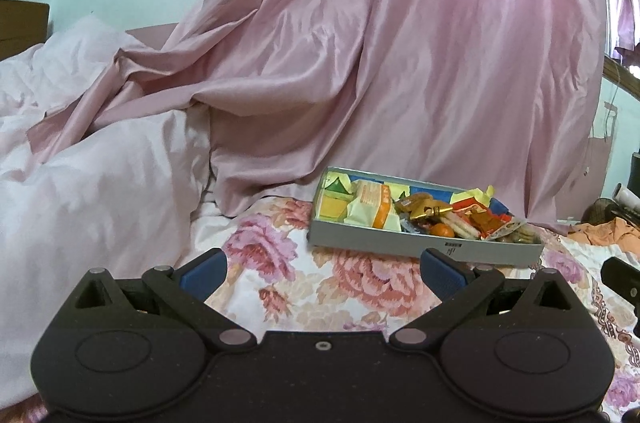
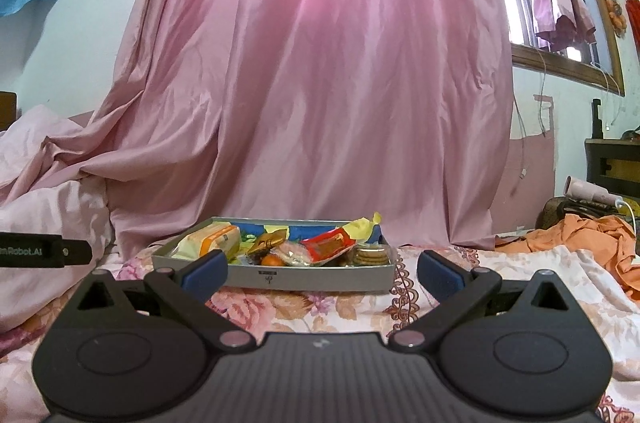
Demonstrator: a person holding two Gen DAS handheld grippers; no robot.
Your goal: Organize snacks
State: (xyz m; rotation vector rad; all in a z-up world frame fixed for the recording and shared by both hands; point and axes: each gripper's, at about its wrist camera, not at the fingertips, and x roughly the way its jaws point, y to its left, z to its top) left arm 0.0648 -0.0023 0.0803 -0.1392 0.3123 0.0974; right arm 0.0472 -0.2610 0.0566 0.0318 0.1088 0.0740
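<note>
On the left lay a heap of pale bedding (image 1: 80, 183). The left gripper (image 1: 322, 273) hovered low over the flowered bedspread (image 1: 360, 287), jaws spread wide and empty, the grey box (image 1: 400, 247) of snacks (image 1: 404, 211) just ahead and to its right. The right gripper (image 2: 322, 273) faced the same box squarely, also spread and holding nothing. Wrappers were piled loosely above the rim, so I judged a careless reach could nudge the shallow box on the soft bedding and spill packets. An orange cloth (image 2: 580, 235) lay crumpled far right.
</note>
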